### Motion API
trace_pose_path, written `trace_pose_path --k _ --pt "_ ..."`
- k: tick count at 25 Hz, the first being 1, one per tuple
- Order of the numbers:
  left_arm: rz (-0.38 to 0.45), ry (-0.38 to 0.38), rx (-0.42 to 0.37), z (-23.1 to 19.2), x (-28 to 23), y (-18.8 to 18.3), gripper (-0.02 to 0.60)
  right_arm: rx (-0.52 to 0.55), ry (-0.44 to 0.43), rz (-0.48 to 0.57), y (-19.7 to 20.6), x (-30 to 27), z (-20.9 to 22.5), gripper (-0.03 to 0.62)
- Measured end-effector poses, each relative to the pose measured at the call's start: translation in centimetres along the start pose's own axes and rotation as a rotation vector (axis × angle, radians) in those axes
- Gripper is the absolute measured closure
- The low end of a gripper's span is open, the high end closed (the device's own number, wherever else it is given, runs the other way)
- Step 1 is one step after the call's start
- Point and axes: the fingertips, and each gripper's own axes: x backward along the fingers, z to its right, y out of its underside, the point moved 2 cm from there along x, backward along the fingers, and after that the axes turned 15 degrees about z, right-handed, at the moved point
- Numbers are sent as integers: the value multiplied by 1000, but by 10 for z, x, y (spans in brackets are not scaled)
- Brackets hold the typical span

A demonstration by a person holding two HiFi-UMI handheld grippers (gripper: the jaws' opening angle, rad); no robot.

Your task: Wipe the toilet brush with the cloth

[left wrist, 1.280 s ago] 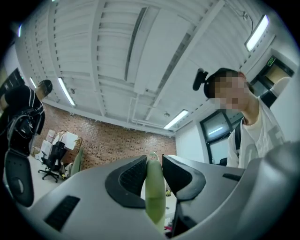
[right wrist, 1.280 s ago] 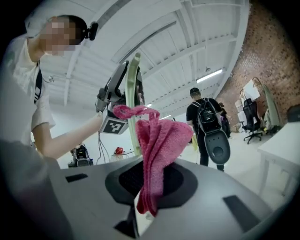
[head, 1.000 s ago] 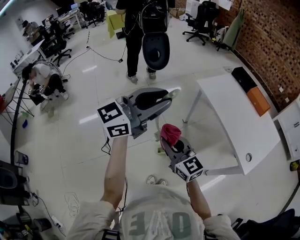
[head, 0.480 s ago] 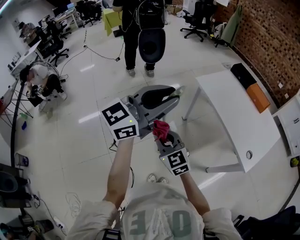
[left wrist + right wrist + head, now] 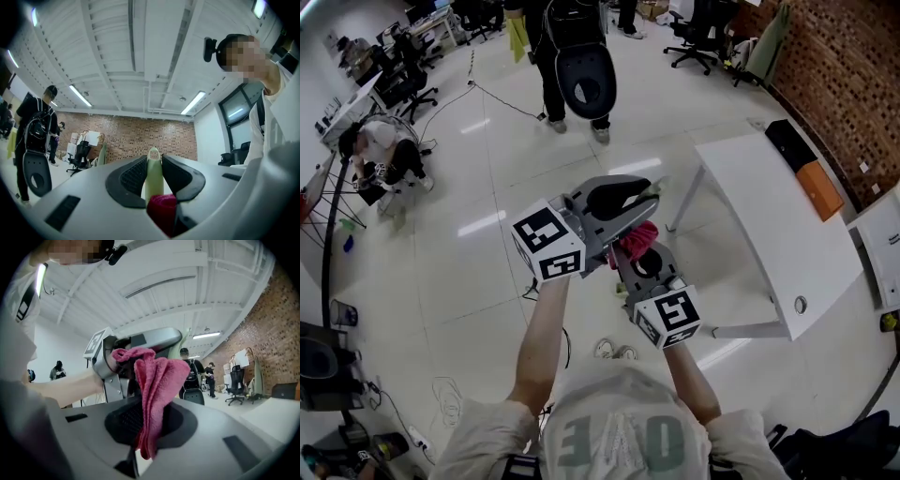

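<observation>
Toilet brush (image 5: 153, 182) — clamped in left claw (image 5: 153, 161)

Glossy white floor (image 5: 469, 281), brick wall (image 5: 853, 84), white table (image 5: 769, 234)

The floor (image 5: 441, 272) is open to the left; a white tabletop (image 5: 769, 225) stands near on the right, and a person (image 5: 562, 23) stands ahead.

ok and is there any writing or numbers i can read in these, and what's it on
"OE", roughly, in large pale print on the person's shirt; the characters beside it are creased and unclear.
Marker cubes: black and white square patterns only, no letters.
Nothing else is readable; no label shows on the cloth or the toilet brush.
</observation>
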Motion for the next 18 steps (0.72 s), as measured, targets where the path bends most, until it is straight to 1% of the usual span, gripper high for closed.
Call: trace_pose_path --k 4,8,12,13,16,18 --pt "6 -1 21 0 3 5 474 -39 42 58 -12 -2 3 563" --pt "18 15 42 2 1 8 474 -68 55 75 -15 2 7 563" --pt "32 5 53 -4 4 9 474 -37 28 70 -12 16 3 563" --pt "42 -2 61 -6 7 9 474 -17 35 72 -13 25 3 563" --pt "66 -17 73 -11 14 10 474 57 120 66 -10 64 17 563" --pt "73 -9 74 -12 18 14 474 60 195 29 1 88 35 563"
